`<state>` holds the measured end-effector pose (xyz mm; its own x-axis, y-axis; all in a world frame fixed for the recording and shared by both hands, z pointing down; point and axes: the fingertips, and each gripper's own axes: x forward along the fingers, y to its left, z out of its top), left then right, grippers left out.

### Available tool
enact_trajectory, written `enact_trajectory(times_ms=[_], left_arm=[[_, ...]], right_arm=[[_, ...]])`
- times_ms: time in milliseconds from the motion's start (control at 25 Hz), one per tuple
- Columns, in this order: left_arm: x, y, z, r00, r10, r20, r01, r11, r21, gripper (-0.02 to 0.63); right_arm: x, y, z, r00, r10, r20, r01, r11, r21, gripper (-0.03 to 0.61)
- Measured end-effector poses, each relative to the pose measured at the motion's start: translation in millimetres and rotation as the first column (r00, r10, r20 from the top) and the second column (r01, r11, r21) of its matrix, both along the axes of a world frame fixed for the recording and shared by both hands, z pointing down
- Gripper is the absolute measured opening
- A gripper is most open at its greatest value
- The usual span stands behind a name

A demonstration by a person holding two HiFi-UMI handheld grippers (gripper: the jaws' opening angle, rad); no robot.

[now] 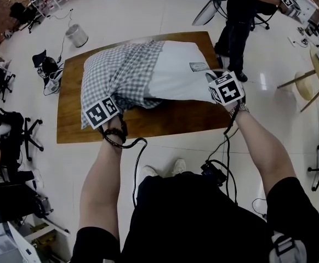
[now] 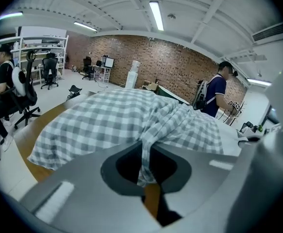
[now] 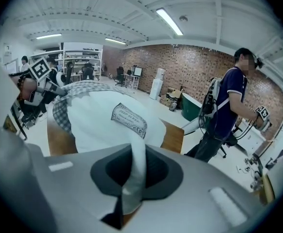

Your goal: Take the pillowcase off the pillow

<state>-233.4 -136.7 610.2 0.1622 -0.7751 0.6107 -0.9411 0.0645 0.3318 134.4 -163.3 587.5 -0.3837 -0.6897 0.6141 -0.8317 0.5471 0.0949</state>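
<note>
A white pillow (image 1: 176, 70) lies on the wooden table (image 1: 165, 119), its left half still inside a grey-and-white checked pillowcase (image 1: 121, 73). My left gripper (image 1: 114, 105) is at the near left and is shut on a bunched fold of the pillowcase (image 2: 122, 120), which runs down between the jaws of the left gripper (image 2: 145, 165). At the pillow's near right corner, my right gripper (image 1: 217, 85) is shut on a pinch of the bare pillow (image 3: 102, 125); the white fabric passes between the jaws of the right gripper (image 3: 132, 188). The pillowcase (image 3: 66, 98) shows at the far end in that view.
A person (image 1: 239, 15) stands on the floor just beyond the table's far right corner. A metal bin (image 1: 76, 35) and bags sit on the floor at the far left. Office chairs (image 1: 11, 130) stand to the left and a wooden chair (image 1: 307, 81) to the right.
</note>
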Motion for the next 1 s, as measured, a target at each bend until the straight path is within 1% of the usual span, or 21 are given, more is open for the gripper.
enact_trajectory(times_ms=[160,240,360,400,480,600,640,800,1000], left_arm=[[-25,3,0,1.000,-0.024,0.004,0.024,1.000,-0.007,0.017],[-31,7,4,1.000,-0.029,0.010,0.029,0.999,-0.018,0.017],[-27,11,13,1.000,-0.024,0.012,0.024,0.999,-0.036,0.018],[-24,11,15,1.000,-0.014,0.015,0.014,0.999,-0.038,0.020],[-17,14,14,1.000,0.018,0.021,-0.017,0.999,-0.041,0.032],[-4,18,8,0.996,0.084,0.040,-0.082,0.995,-0.047,0.076],[2,20,4,0.993,0.107,0.049,-0.105,0.993,-0.045,0.089],[23,28,-21,0.983,0.170,0.068,-0.169,0.986,-0.011,0.115],[37,34,-58,0.974,0.206,0.097,-0.212,0.976,0.053,0.119]], right_arm=[[13,-4,-6,0.999,0.032,0.004,-0.032,0.999,-0.009,0.026],[12,1,-2,1.000,0.017,0.004,-0.017,1.000,-0.025,0.026],[4,9,15,1.000,-0.031,-0.002,0.030,0.998,-0.058,0.033],[1,10,20,0.999,-0.046,0.001,0.046,0.997,-0.068,0.049],[-3,14,24,0.997,-0.076,0.006,0.077,0.994,-0.079,0.120],[-5,19,24,0.993,-0.115,0.011,0.116,0.989,-0.087,0.203],[-4,21,24,0.992,-0.122,0.014,0.123,0.988,-0.093,0.217],[1,31,14,0.988,-0.149,0.030,0.151,0.985,-0.088,0.241],[-3,46,-9,0.982,-0.185,0.043,0.187,0.980,-0.062,0.249]])
